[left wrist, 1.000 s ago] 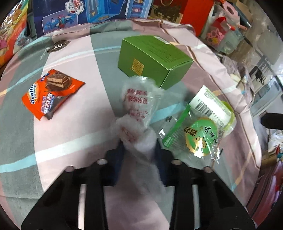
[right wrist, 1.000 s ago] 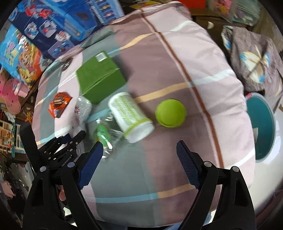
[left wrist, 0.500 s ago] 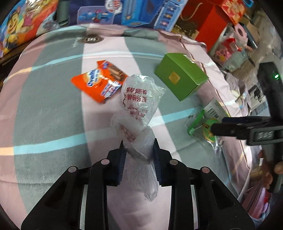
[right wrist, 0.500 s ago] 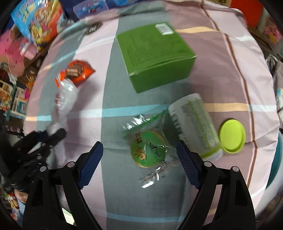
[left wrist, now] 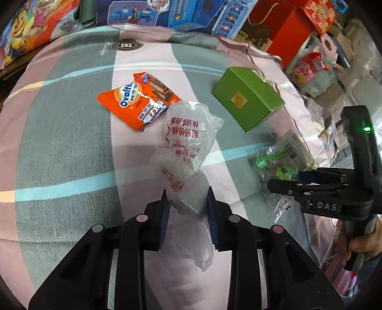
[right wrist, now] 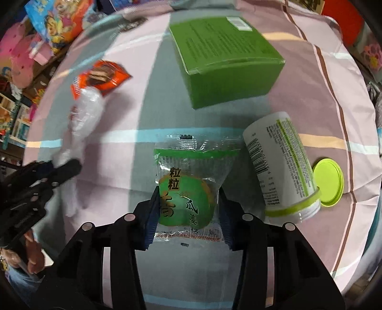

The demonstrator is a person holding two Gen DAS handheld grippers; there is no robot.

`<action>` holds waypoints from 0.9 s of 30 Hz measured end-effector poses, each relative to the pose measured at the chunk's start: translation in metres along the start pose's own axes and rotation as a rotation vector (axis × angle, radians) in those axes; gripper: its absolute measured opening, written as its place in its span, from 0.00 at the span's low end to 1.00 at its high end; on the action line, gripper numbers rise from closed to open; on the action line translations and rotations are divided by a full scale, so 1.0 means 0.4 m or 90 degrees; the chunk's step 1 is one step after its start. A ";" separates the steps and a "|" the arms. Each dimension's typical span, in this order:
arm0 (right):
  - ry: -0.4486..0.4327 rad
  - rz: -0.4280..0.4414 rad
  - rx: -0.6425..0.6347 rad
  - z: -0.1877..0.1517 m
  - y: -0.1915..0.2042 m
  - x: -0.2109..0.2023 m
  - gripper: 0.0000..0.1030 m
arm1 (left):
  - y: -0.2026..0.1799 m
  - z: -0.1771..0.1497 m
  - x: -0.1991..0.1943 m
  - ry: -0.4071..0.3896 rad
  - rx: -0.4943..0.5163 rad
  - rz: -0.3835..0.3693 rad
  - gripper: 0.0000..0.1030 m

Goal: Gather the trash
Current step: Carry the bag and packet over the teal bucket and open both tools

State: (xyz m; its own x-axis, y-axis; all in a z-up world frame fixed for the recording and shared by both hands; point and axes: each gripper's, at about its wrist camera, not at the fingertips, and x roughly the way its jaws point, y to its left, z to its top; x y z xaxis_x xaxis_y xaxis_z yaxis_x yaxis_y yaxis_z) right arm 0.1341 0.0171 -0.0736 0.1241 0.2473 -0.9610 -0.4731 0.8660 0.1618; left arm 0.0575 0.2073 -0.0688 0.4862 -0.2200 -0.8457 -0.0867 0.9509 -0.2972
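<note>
My left gripper is shut on a clear plastic bag with red print and holds it above the bedspread. The bag also shows in the right wrist view. My right gripper has its jaws on either side of a green snack wrapper that lies on the bedspread; the pads sit at its edges. From the left wrist view the right gripper is over that wrapper. An orange Ovaltine wrapper lies further back.
A green box lies behind the wrapper. A white canister lies on its side to the right, its lime lid beside it. Toy boxes and red boxes line the far edge of the striped bedspread.
My right gripper has come down and forward and its jaws have narrowed around the green wrapper. My left gripper has kept the bag and shifted slightly.
</note>
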 end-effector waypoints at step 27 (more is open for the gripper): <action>-0.190 0.030 0.190 -0.152 -0.392 -0.333 0.41 | -0.495 0.078 -0.009 -0.015 0.222 -0.071 0.29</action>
State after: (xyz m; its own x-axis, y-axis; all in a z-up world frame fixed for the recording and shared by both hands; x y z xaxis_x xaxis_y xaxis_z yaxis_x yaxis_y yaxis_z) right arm 0.1389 -0.1781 0.0153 0.3757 0.3664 -0.8512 -0.2163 0.9278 0.3039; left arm 0.1001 0.0266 0.0069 0.4964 -0.3249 -0.8050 0.2677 0.9394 -0.2140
